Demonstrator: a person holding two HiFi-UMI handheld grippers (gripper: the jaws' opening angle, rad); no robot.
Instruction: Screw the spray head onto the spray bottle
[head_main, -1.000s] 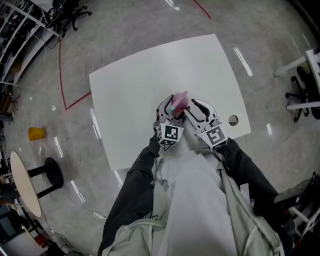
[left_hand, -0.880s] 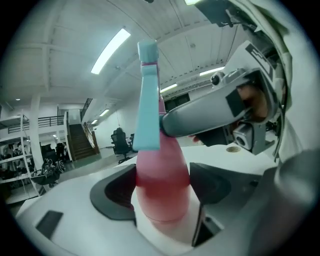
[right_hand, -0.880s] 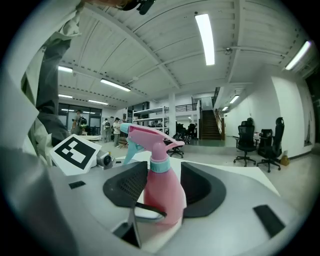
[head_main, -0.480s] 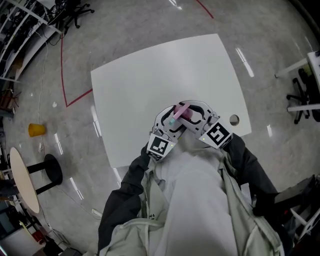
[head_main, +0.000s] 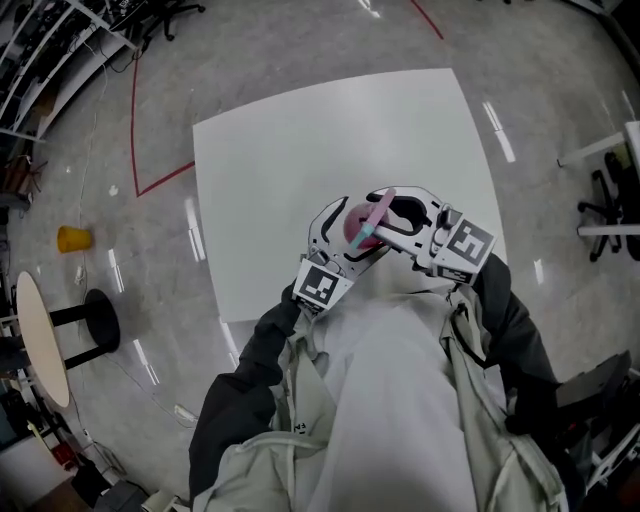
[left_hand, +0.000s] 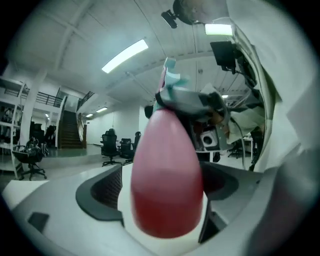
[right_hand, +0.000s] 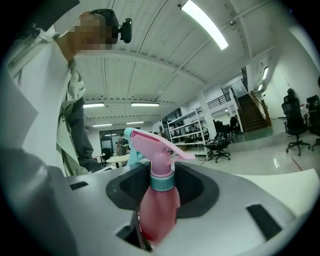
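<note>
Now our right gripper clamps the spray bottle near its neck, spray head on, above the table, base pointing into our left gripper, whose jaws are opening around it

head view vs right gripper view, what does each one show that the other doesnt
Only the head view: the whole white table from above, a yellow cup on the floor, and the left gripper, its jaws opening with the bottle between them. Only the right gripper view: the teal collar sitting on the bottle's neck under the spray head, plus ceiling lights and shelving. Both: the pink spray bottle held in the right gripper.
</note>
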